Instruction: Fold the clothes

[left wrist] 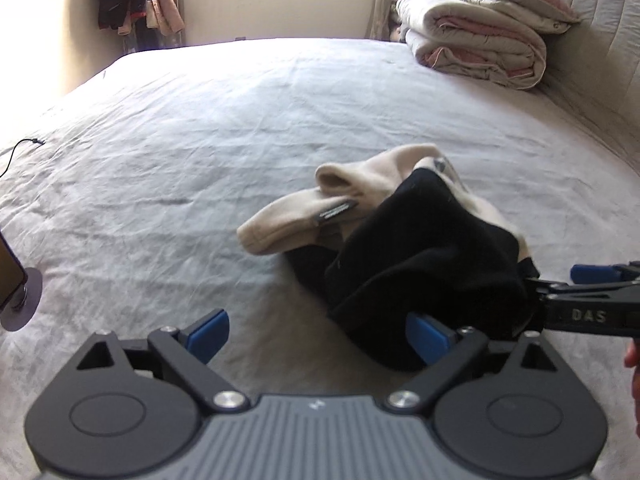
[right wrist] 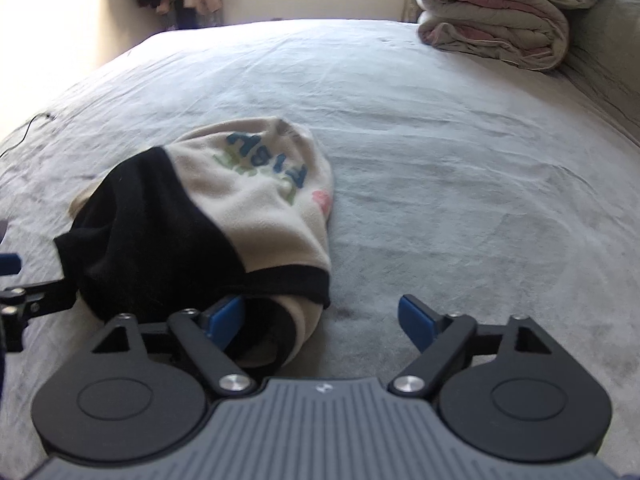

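Observation:
A crumpled cream and black fleece garment (left wrist: 416, 248) lies bunched on the bed; it also shows in the right wrist view (right wrist: 224, 216), cream part with coloured letters. My left gripper (left wrist: 318, 334) is open, its right pad (left wrist: 426, 338) touching the garment's black near edge. My right gripper (right wrist: 326, 324) is open, its left pad (right wrist: 224, 316) against the garment's hem, the right pad over bare sheet. The right gripper also shows in the left wrist view (left wrist: 592, 280) at the garment's right side.
A light grey sheet covers the bed (left wrist: 200, 128). Folded quilts and a pillow (left wrist: 480, 36) are stacked at the far right corner by the headboard. A phone on a round stand (left wrist: 16, 292) and a thin cable (left wrist: 20, 152) are at the left edge.

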`<control>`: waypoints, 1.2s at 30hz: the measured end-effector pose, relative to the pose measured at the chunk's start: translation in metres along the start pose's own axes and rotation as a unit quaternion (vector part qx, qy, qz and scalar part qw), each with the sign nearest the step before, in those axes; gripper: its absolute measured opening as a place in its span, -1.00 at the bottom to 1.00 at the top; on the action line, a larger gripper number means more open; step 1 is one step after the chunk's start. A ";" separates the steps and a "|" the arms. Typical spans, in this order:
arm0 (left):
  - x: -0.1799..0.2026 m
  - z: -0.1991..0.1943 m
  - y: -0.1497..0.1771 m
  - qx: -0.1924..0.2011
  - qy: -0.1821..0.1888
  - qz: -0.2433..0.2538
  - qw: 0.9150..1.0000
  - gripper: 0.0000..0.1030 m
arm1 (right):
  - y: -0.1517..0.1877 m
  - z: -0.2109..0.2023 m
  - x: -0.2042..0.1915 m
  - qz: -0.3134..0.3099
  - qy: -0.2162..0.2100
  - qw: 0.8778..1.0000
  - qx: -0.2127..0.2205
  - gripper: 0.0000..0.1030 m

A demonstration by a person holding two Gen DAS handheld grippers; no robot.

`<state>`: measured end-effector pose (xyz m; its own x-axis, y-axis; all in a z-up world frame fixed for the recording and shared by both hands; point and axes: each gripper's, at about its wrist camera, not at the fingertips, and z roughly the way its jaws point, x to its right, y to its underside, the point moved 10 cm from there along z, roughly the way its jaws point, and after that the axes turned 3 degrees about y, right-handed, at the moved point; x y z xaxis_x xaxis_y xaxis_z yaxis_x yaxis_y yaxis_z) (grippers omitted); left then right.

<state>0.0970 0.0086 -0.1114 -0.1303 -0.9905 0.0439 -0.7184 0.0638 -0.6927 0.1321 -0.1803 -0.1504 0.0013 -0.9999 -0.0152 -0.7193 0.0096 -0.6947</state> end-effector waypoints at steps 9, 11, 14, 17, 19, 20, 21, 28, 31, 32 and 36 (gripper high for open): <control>0.009 -0.002 -0.005 -0.001 0.028 -0.009 1.000 0.79 | 0.003 0.008 0.003 0.060 -0.040 0.997 -0.023 0.25; 0.012 -0.004 -0.005 -0.003 0.058 -0.025 0.998 0.79 | 0.006 0.010 0.000 0.066 -0.052 0.996 -0.030 0.05; 0.018 -0.006 -0.005 -0.009 0.111 -0.056 0.992 0.79 | 0.010 0.012 -0.005 0.074 -0.073 0.994 -0.041 -0.32; 0.024 -0.008 -0.004 -0.015 0.160 -0.085 0.983 0.77 | 0.010 0.008 -0.010 0.072 -0.089 0.993 -0.042 -0.62; 0.028 -0.009 -0.003 -0.019 0.187 -0.104 0.977 0.76 | 0.010 0.005 -0.013 0.069 -0.093 0.992 -0.041 -0.76; 0.030 -0.008 -0.003 -0.020 0.199 -0.114 0.973 0.75 | 0.010 0.003 -0.013 0.069 -0.097 0.992 -0.040 -0.77; 0.032 -0.007 -0.003 -0.022 0.210 -0.124 0.969 0.74 | 0.011 0.000 -0.013 0.071 -0.100 0.992 -0.040 -0.78; 0.039 0.003 -0.003 -0.032 0.248 -0.194 0.949 0.23 | 0.015 -0.018 -0.018 0.080 -0.135 0.987 -0.044 -0.78; 0.038 0.003 -0.004 -0.025 0.241 -0.204 0.949 0.07 | 0.016 -0.028 -0.023 0.071 -0.146 0.986 -0.041 -0.78; 0.037 0.003 -0.004 -0.021 0.240 -0.205 0.949 -0.02 | 0.017 -0.031 -0.025 0.072 -0.151 0.985 -0.041 -0.78; 0.037 0.001 -0.007 -0.007 0.250 -0.208 0.946 -0.59 | 0.019 -0.038 -0.029 0.061 -0.159 0.985 -0.039 -0.78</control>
<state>0.0975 -0.0284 -0.1058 -0.1382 -0.7492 0.6477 -0.7866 -0.3143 -0.5315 0.0921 -0.1515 -0.1357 0.1208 -0.9369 -0.3282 -0.7790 0.1154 -0.6163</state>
